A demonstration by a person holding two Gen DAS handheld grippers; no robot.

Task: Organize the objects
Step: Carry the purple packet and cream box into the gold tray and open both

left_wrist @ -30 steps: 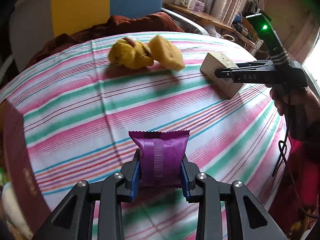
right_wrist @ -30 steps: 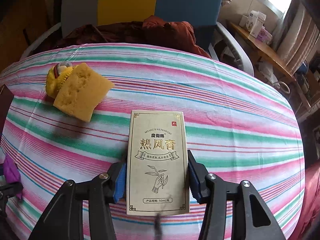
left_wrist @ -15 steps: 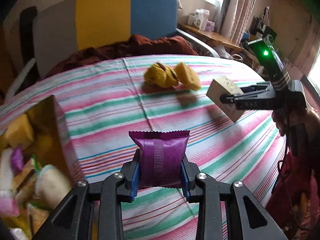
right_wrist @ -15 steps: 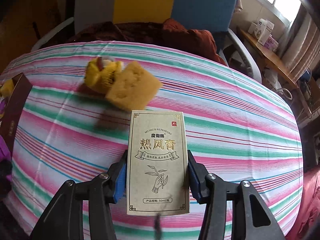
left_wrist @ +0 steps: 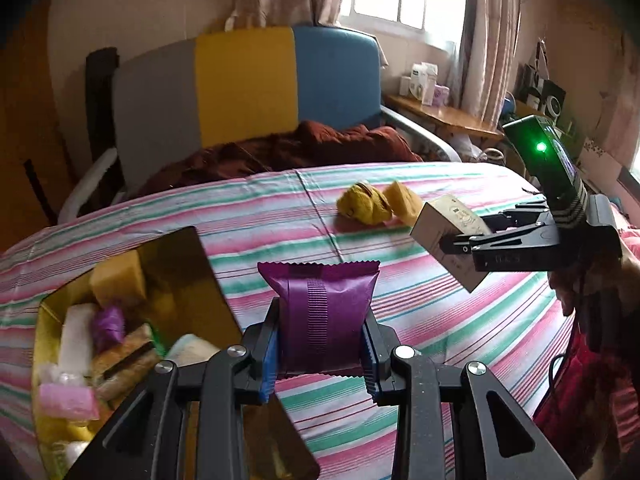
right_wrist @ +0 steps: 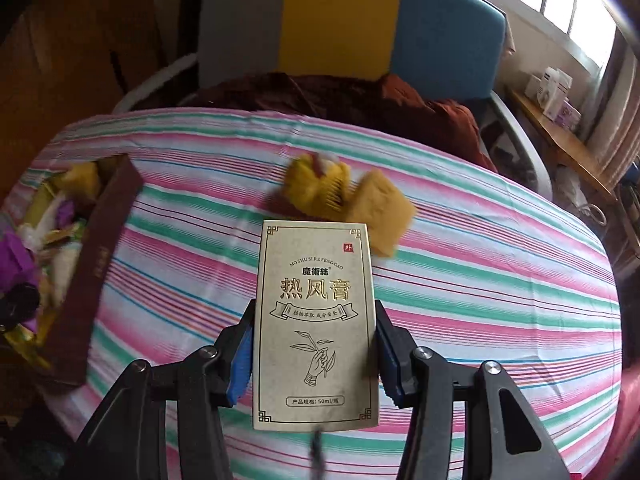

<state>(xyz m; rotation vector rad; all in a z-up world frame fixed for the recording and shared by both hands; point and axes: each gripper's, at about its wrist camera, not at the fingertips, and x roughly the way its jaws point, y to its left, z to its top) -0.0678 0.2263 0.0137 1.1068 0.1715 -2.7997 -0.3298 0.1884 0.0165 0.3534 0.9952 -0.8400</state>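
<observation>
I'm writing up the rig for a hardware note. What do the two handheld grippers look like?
The left gripper and right gripper have matte black angular linkage arms with silver rivets and blue ribbed pads. In the left wrist view, the right gripper's black pistol-style body carries faint white lettering, a top-mounted unit with a green light, and a thin black cable.

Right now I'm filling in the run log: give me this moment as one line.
left tool: shut on purple packet | right tool: shut on beige carton | box: open, part filled | table: yellow toy, sponge
</observation>
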